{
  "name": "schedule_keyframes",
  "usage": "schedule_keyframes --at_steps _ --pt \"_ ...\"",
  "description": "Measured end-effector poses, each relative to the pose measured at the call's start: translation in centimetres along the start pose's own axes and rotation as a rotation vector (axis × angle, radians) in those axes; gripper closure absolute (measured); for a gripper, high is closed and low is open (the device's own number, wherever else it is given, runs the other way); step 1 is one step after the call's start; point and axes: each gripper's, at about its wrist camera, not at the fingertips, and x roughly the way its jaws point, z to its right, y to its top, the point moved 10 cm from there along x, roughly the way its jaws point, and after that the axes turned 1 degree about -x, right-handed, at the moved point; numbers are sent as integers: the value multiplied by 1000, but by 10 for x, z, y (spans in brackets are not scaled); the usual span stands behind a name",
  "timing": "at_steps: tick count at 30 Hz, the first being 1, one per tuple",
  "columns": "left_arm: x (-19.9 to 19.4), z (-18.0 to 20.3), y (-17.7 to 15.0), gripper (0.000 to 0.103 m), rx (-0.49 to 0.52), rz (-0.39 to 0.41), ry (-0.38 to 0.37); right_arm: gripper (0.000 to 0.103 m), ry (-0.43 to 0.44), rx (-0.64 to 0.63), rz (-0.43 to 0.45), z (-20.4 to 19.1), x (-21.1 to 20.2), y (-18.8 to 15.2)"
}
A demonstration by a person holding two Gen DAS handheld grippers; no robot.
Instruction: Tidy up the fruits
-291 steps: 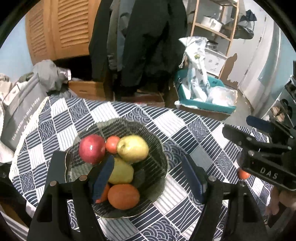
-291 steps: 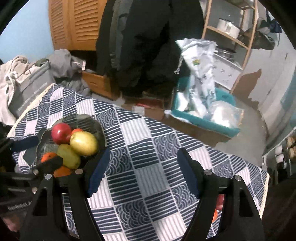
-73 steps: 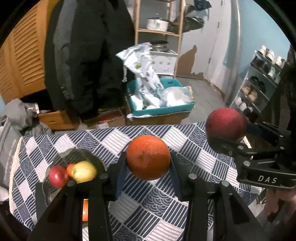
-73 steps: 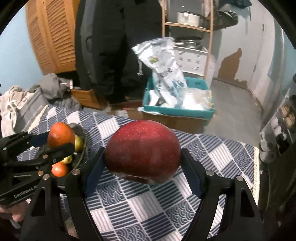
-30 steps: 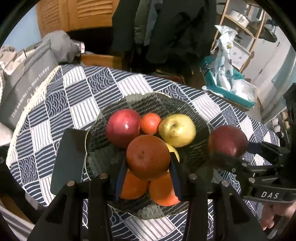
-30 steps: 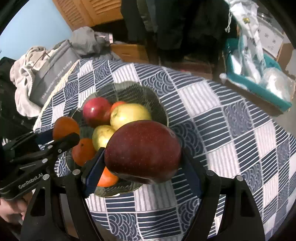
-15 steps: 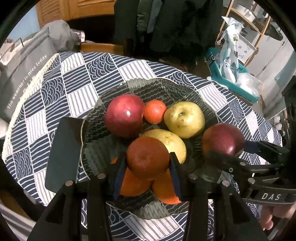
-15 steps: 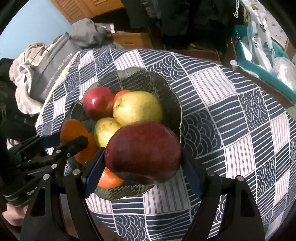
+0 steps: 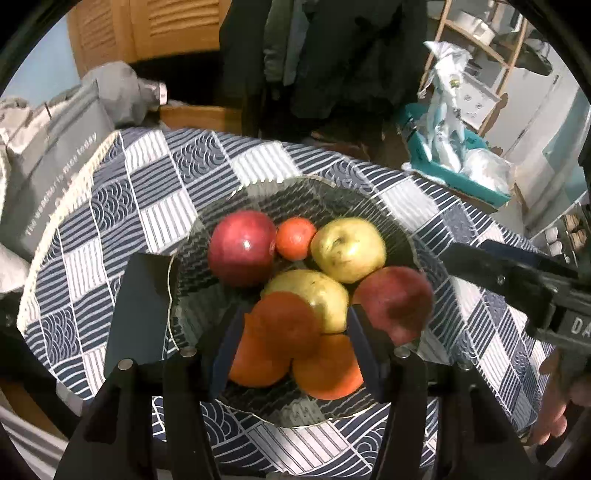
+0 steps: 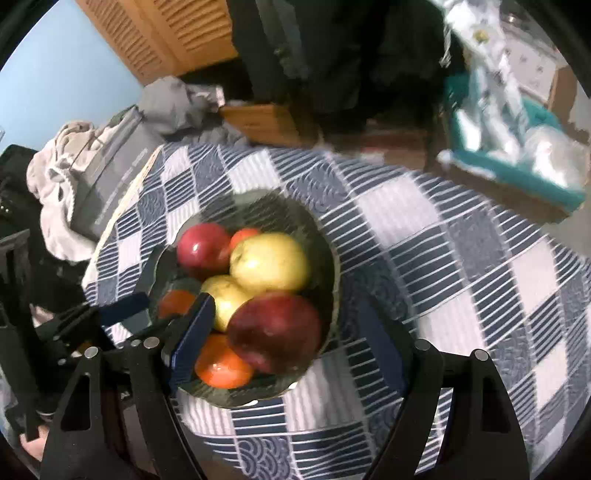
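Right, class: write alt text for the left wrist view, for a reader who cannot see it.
A dark glass bowl on a blue-and-white patterned tablecloth holds red apples, yellow apples and oranges. The left claw hangs open over an orange on the pile; its jaws have just been opening.

I'm looking across a round table under a blue-and-white patchwork tablecloth (image 9: 155, 206). Behind it, louvred wooden doors (image 9: 147, 33) meet a pale blue wall (image 10: 55, 66). Dark coats (image 9: 325, 51) hang in the middle. At left, a grey tote bag (image 9: 51, 166) sits among heaped clothes; at right, a teal crate (image 9: 454, 177) of plastic bags on the floor, a wooden shelf unit (image 9: 491, 40) above. Dim indoor light.
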Motion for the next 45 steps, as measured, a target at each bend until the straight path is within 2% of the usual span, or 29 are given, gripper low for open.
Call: schedule_keyframes --at_steps 3,10,20,34,38,43,45 --pt "-14 5 6 38 12 33 0 22 -44 -22 39 3 -17 6" --pt "-48 18 21 37 12 107 -38 22 -136 -75 132 6 -60 19" --pt "-96 39 43 28 43 225 -52 22 -212 -106 249 10 -118 30" --pt "-151 61 57 16 89 366 -21 19 -255 -123 383 13 -192 29" --pt "-166 66 62 13 78 395 -37 19 -272 -126 415 15 -207 27" --pt "-193 74 67 2 93 482 -26 19 -296 -126 453 19 -223 23" --pt "-199 76 68 2 100 506 -17 19 -305 -119 466 22 -230 21"
